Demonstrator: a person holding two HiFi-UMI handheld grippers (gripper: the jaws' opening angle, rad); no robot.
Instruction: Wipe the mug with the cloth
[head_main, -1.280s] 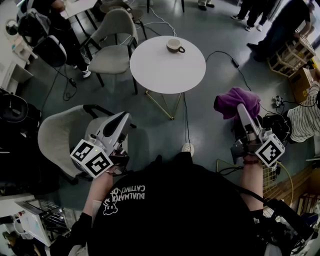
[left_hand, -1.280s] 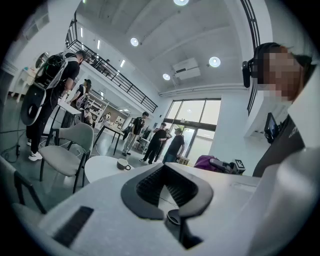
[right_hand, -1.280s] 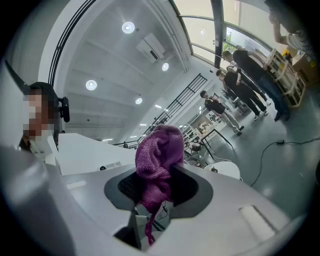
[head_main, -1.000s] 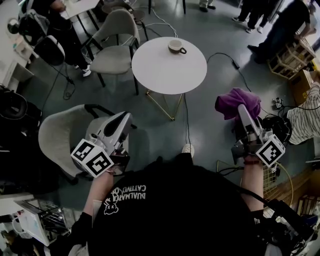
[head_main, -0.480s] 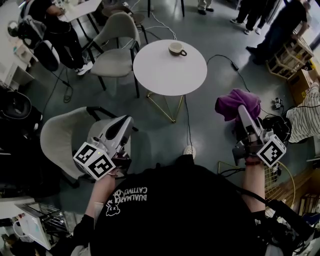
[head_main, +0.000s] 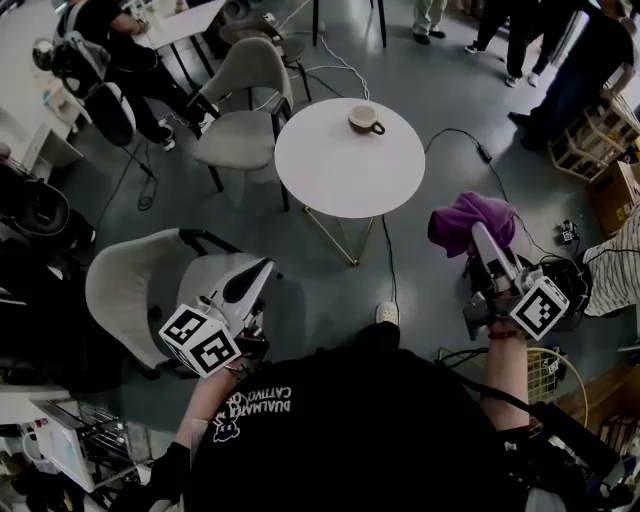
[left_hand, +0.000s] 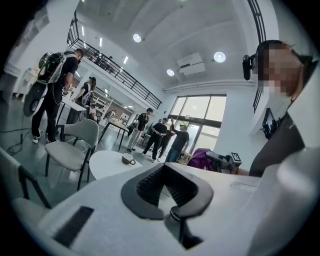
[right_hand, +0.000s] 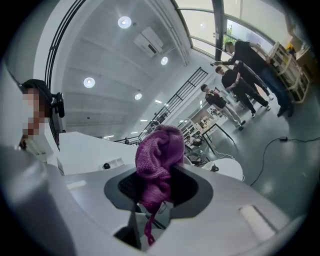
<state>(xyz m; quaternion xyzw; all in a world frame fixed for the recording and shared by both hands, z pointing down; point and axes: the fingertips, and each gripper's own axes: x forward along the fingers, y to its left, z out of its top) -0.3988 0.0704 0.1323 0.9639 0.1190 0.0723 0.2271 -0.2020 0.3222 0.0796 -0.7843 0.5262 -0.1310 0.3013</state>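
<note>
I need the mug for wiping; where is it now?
In the head view, the mug stands near the far edge of the round white table, upper centre.

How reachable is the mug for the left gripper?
Probably not yet: the left gripper hangs over a chair, short of the table; the mug sits near its far edge, unobstructed.

Mug (left_hand: 128, 159) on round table (left_hand: 104, 163) (left hand-held gripper (left_hand: 164, 172), jaws together).

A round white table (head_main: 340, 170) on thin gold legs stands on the grey floor (head_main: 440, 90). A beige ceramic mug (head_main: 365, 119) sits upright near the table's far edge.
</note>
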